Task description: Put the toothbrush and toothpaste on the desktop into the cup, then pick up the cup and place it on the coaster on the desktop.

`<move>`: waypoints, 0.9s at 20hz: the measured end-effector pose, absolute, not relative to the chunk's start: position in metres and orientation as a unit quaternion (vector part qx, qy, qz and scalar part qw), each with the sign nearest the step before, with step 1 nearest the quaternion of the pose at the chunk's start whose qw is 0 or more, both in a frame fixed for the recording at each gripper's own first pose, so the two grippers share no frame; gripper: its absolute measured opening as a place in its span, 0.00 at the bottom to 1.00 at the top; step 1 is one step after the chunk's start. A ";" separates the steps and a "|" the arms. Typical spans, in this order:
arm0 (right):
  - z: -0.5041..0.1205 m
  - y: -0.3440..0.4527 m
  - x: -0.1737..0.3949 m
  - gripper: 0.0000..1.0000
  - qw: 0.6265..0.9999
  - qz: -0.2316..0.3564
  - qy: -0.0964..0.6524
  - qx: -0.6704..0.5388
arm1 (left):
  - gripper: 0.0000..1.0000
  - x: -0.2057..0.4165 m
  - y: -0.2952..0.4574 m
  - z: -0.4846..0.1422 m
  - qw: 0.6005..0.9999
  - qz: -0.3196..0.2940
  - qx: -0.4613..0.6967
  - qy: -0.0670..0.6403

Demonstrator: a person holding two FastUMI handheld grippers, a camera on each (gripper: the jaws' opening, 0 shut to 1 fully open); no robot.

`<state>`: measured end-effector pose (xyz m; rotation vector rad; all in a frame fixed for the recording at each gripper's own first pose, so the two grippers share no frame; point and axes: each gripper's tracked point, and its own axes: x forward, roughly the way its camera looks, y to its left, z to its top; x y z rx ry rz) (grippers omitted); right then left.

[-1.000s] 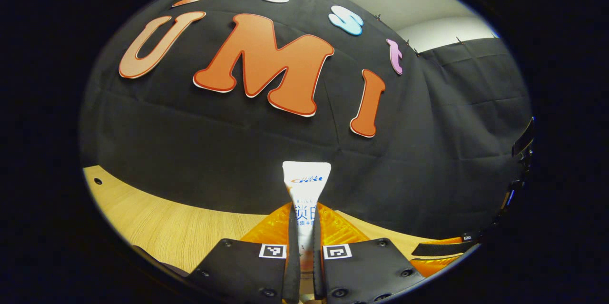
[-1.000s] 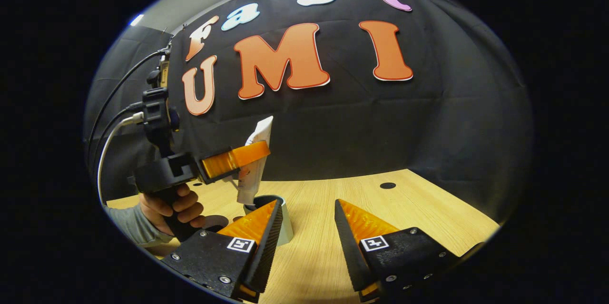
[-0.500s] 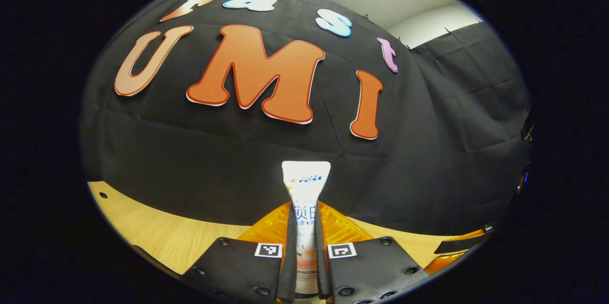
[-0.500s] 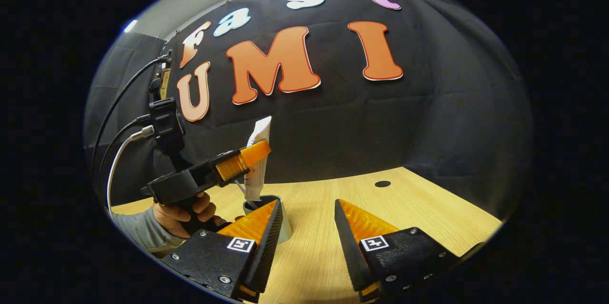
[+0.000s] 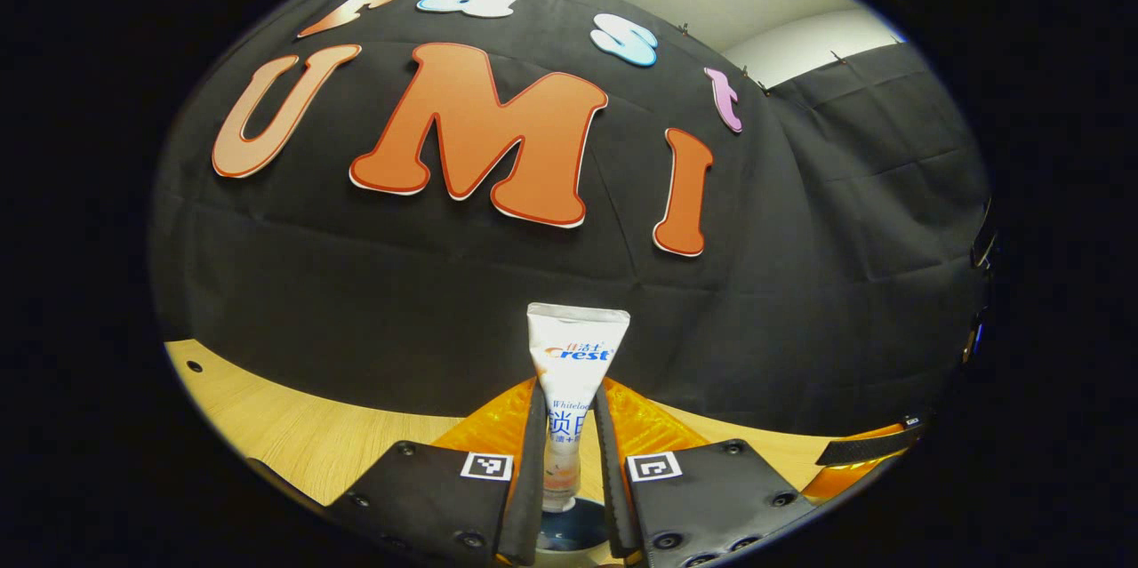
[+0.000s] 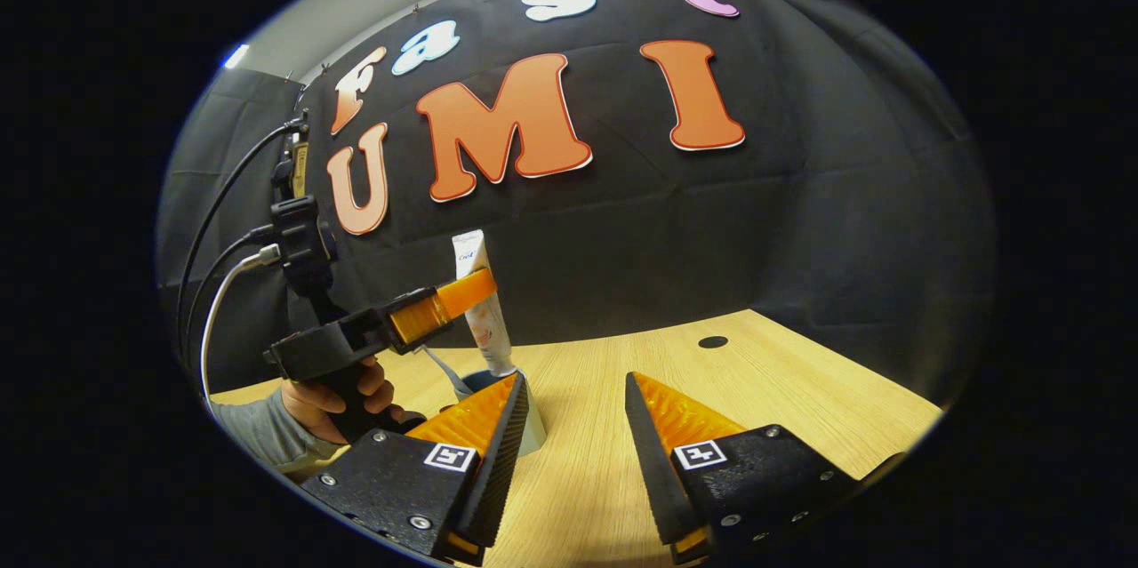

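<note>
**Toothpaste standing in the cup**

In the left gripper view we see our left gripper (image 5: 569, 444) at 6 o'clock with its jaws a little apart, flanking the toothpaste (image 5: 573, 372); we cannot tell whether either finger touches the tube. The tube stands crimped end up, its lower end in the cup (image 5: 569, 532) below. In the right gripper view our right gripper (image 6: 573, 426) is wide open and holds nothing, low over the wooden desktop (image 6: 756, 390). At 9 o'clock from it, a hand (image 6: 333, 390) holds the left gripper (image 6: 462, 297) around the tilted toothpaste (image 6: 476, 284), which leans in the cup (image 6: 532, 426) beside a toothbrush (image 6: 442, 368).
</note>
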<state>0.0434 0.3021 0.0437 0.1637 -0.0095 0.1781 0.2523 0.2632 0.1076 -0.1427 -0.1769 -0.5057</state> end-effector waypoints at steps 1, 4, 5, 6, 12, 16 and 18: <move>0.043 0.302 0.043 0.66 0.993 0.089 -0.003 0.083 | 0.33 0.251 0.261 0.106 0.961 -0.254 -0.069 -0.084; 0.044 0.304 0.042 0.66 0.992 0.091 -0.004 0.085 | 0.34 0.249 0.259 0.094 0.962 -0.260 -0.051 -0.066; 0.045 0.305 0.041 0.66 0.992 0.092 -0.005 0.085 | 0.33 0.248 0.257 0.094 0.960 -0.267 -0.052 -0.063; 0.045 0.305 0.041 0.66 0.992 0.091 -0.004 0.084 | 0.34 0.246 0.257 0.093 0.959 -0.272 -0.052 -0.059; 0.044 0.315 0.042 0.67 0.991 0.097 0.011 0.088 | 0.61 0.234 0.270 0.108 0.960 -0.268 -0.031 -0.075; 0.046 0.332 0.041 0.69 0.991 0.108 0.021 0.080 | 0.63 0.221 0.289 0.137 0.959 -0.257 -0.015 -0.114; 0.045 0.343 0.042 0.70 0.990 0.114 0.032 0.072 | 0.74 0.215 0.303 0.147 0.961 -0.247 -0.010 -0.124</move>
